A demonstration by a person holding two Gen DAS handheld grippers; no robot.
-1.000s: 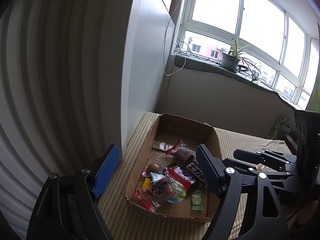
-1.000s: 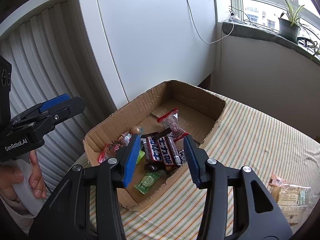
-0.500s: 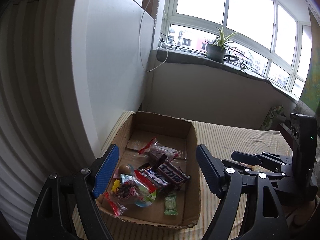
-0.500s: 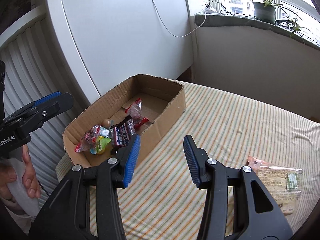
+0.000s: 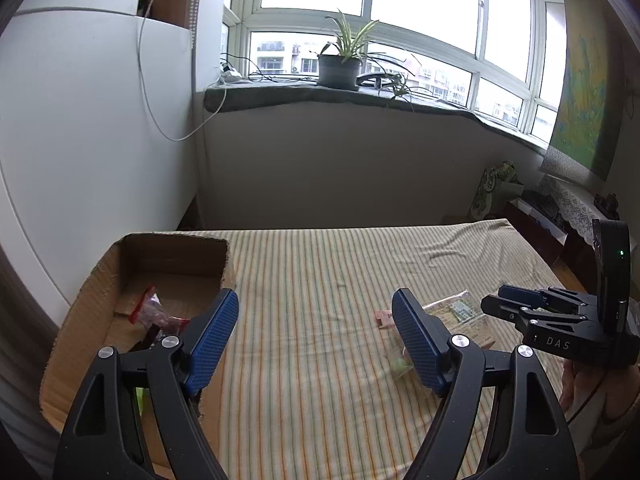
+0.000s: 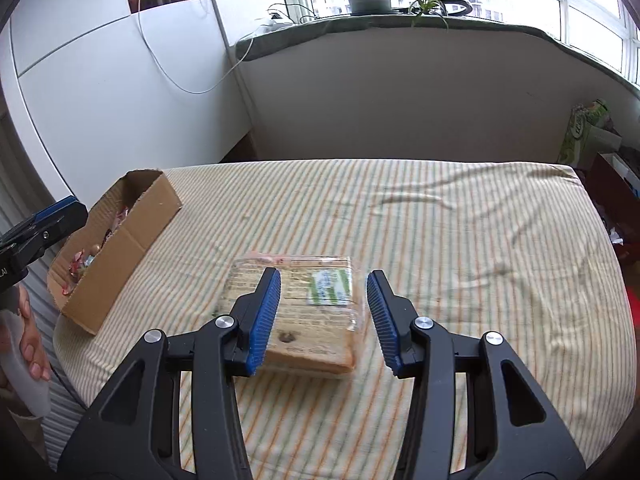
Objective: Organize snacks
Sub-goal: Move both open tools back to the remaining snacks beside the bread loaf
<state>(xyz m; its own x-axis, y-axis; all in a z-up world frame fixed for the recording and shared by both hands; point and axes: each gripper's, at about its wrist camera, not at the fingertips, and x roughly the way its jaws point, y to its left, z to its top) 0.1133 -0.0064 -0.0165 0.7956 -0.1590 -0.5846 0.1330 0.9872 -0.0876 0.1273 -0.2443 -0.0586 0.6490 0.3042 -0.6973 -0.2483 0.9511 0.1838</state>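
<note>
My right claw [image 6: 324, 312] hangs wide open over the wrapped bread pack [image 6: 304, 312] on the striped table [image 6: 440, 232], while my left claw [image 5: 316, 340] gapes empty beside the cardboard box [image 5: 100, 280].

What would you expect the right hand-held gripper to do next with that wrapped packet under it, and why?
Probably lower and close. The right hand-held gripper is open and empty, its blue fingers roughly straddling the clear-wrapped packet that lies flat on the striped cloth, outside the cardboard box where the other snacks already sit.
</note>
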